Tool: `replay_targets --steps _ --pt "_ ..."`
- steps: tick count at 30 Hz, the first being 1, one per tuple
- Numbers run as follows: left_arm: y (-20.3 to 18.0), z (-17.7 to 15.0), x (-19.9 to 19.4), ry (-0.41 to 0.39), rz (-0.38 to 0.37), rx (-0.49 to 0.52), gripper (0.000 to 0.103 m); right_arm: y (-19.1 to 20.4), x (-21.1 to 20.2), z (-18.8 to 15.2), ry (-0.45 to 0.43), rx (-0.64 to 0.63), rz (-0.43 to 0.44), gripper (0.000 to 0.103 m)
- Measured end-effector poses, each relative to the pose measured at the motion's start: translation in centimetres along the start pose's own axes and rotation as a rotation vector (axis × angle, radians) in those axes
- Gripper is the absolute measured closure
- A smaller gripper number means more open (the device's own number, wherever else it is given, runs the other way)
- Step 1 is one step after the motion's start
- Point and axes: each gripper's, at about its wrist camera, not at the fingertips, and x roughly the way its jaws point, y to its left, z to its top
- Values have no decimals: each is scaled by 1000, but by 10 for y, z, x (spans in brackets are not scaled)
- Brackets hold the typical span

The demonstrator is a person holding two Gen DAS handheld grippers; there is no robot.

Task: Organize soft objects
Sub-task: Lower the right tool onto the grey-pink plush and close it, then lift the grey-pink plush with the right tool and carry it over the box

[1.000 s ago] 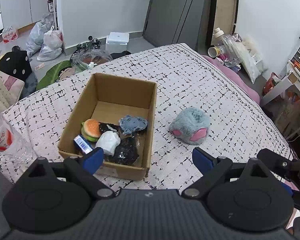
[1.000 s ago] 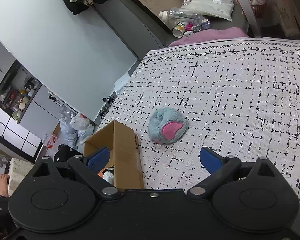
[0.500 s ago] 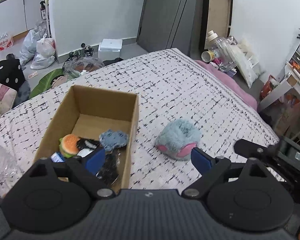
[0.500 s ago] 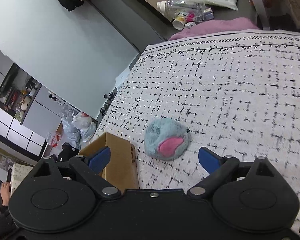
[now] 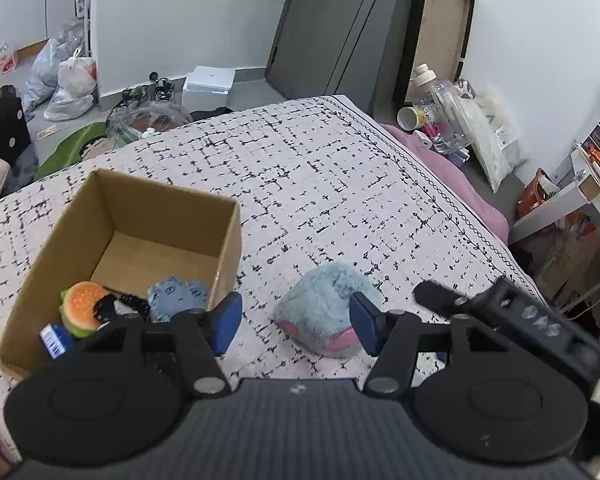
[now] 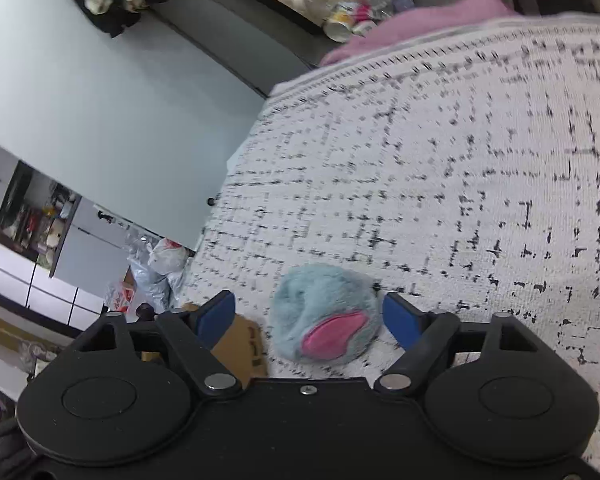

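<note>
A fluffy light-blue plush with pink patches [image 5: 322, 312] lies on the white black-patterned bed cover [image 5: 320, 200], just right of an open cardboard box [image 5: 140, 216]. The box holds a toy hamburger [image 5: 82, 306], a blue fuzzy toy [image 5: 176, 294] and other small items. My left gripper [image 5: 296, 322] is open, its blue pads on either side of the plush. My right gripper [image 6: 308, 318] is open too, with the plush [image 6: 324, 312] between its fingers. The right gripper's body [image 5: 512, 320] shows at the right in the left wrist view.
The bed edge with a pink blanket [image 5: 452, 168] runs along the right. Bottles and bags [image 5: 448, 120] lie on the floor beyond it, plastic bags [image 5: 68, 80] at the far left. A box corner [image 6: 244, 344] sits left of the plush in the right wrist view.
Both grippers have moved closer to the blue plush, which now lies between each pair of fingers. The left gripper shifted right, away from the box. Both stayed open.
</note>
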Motion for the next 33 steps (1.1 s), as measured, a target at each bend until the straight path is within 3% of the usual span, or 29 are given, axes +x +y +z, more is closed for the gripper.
replay_targets --steps 8,17,19,23,33 --pt "-3 10 30 23 6 -2 54 -29 42 3 55 128 10 34" --pt "-13 10 58 54 -1 7 63 -25 55 1 94 99 15 39" --pt "-15 8 63 60 3 8 63 -26 60 -2 122 82 -9 47" --pt "-15 3 70 75 11 -8 63 -28 59 -2 114 75 7 81" --pt "-23 -10 86 110 -9 -26 63 -45 42 -5 103 109 15 86"
